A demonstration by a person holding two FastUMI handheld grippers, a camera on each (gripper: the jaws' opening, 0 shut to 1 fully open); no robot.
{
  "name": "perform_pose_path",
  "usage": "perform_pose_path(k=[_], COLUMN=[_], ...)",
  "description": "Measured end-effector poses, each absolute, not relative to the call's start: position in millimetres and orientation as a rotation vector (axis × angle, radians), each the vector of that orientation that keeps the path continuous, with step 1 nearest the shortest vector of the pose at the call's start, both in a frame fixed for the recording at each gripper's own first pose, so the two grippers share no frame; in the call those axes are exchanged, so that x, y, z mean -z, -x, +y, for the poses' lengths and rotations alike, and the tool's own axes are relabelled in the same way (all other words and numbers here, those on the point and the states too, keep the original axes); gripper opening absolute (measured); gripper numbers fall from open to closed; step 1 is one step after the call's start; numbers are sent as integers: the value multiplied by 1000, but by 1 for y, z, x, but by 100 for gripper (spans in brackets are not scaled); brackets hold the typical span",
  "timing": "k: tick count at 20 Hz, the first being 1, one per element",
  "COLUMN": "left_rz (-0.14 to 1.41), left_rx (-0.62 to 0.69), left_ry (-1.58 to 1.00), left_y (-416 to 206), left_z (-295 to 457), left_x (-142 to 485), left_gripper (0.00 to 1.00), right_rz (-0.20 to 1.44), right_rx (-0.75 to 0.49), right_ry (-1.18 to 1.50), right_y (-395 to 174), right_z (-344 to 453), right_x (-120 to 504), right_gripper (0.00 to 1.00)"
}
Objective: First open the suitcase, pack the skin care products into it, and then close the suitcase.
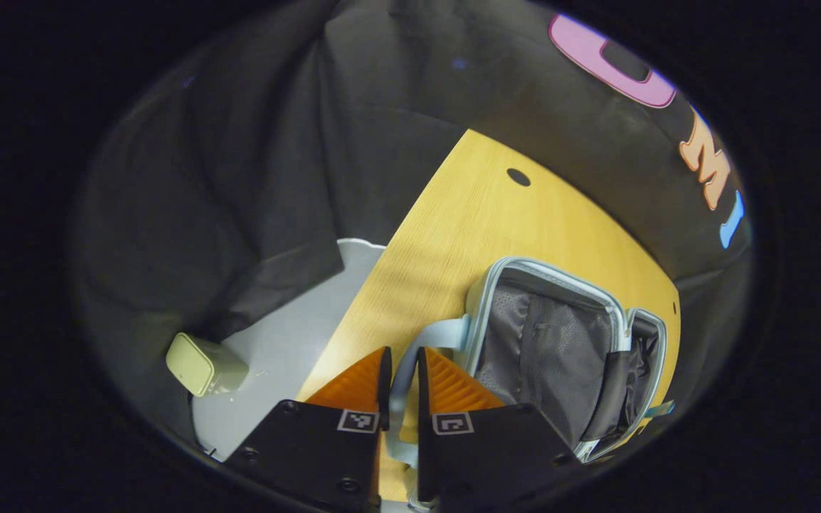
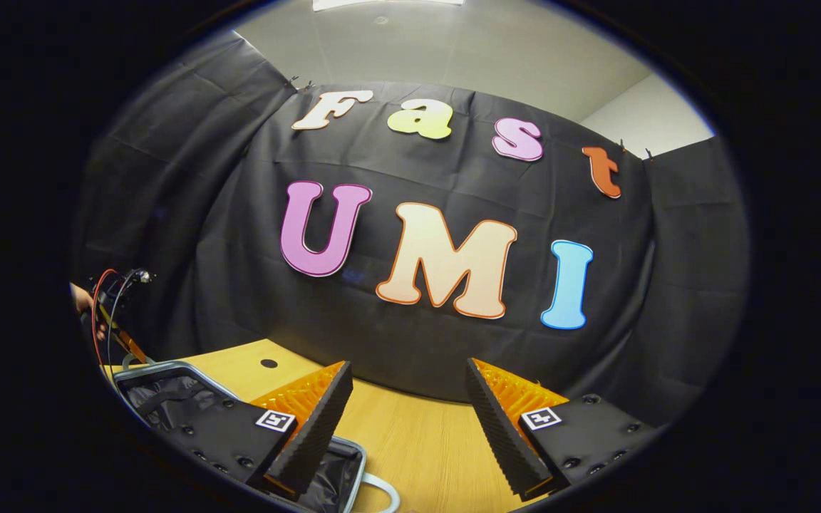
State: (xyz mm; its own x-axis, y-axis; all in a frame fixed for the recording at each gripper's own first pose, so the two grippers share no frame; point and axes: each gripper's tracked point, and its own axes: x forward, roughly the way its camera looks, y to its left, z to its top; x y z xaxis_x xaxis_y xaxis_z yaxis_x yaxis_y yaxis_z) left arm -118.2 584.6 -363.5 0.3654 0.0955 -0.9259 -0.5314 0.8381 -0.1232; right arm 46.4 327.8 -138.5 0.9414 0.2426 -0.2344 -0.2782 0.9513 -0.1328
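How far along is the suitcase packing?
Early on. The suitcase lies open on the table, so opening looks done, though its lining looks bare. In hand: the left claw is closed around the handle. The right claw hangs open, holding nothing. Packing the products and closing remain.

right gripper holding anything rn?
No. In the right gripper view the right gripper stands wide open with only the wooden table showing between its fingers.

Wooden table (image 1: 453, 235) with round hole (image 1: 518, 177); pale boxy object (image 1: 200, 364) on grey floor (image 1: 289, 356).
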Motion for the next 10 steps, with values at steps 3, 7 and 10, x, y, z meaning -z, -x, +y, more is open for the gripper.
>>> perform_pose_path(k=[3, 7, 10], left_rz=[1040, 785, 557], left_rx=[-485, -595, -632], left_ry=[355, 173, 46], left_y=[111, 82, 56], left_z=[597, 611, 591], left_x=[343, 273, 206], left_gripper=[49, 91, 96], right_rz=[216, 196, 168], right_rx=[-268, -238, -216], right_ry=[160, 135, 108], right_y=[-47, -49, -50], right_z=[325, 306, 283], right_x=[138, 131, 122], right_gripper=[99, 99, 99])
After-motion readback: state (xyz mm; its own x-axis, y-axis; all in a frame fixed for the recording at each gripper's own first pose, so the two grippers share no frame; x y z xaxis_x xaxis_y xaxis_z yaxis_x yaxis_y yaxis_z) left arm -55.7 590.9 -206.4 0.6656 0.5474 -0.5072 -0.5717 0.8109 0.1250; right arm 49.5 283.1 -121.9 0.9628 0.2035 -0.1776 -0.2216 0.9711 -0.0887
